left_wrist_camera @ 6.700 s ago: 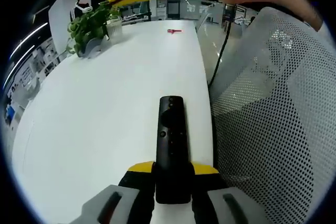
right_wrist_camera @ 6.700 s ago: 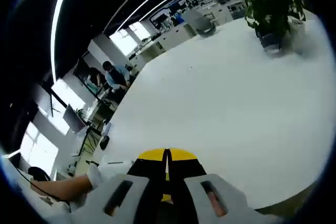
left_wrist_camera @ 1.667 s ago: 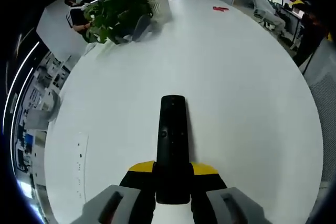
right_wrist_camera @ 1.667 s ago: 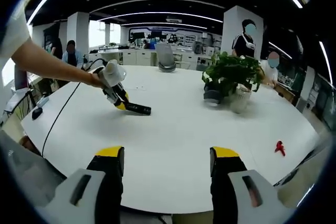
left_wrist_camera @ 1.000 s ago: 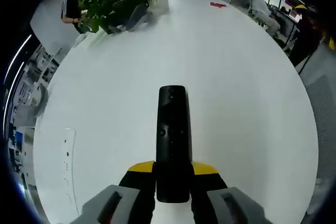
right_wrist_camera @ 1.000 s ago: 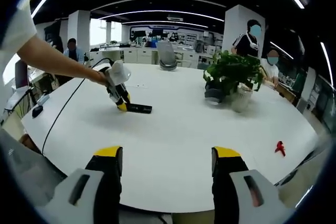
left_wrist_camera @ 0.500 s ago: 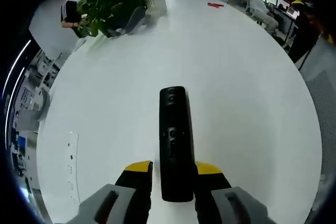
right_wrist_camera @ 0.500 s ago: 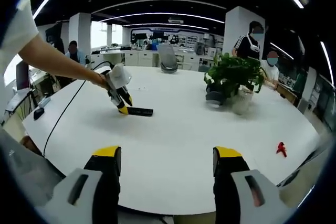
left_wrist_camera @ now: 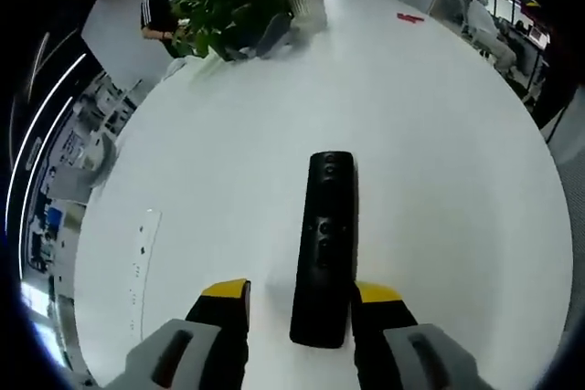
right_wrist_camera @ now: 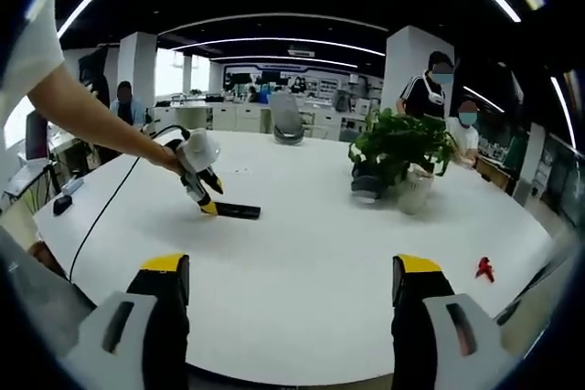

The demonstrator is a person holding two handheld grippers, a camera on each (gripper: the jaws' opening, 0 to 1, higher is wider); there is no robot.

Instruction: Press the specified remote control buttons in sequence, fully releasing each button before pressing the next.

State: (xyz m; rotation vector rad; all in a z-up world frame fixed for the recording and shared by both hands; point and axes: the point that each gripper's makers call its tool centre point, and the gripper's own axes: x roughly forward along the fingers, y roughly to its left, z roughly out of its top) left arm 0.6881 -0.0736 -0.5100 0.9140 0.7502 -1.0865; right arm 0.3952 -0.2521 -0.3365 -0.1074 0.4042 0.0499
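Note:
A black remote control lies flat on the round white table, buttons up, pointing away. My left gripper is open around its near end, with a gap on the left side and the right jaw close beside it. The right gripper view shows the same remote far off on the table, with the left gripper in a person's hand at its end. My right gripper is open wide with nothing between its jaws, low over the table's near edge.
A potted plant stands by a white pot. A small red thing lies near the table's rim. A black cable trails off the left gripper. People and an office chair are beyond the table.
My left gripper has opened and let go of the remote, which now rests on the table. The right gripper's jaws stand a little wider apart.

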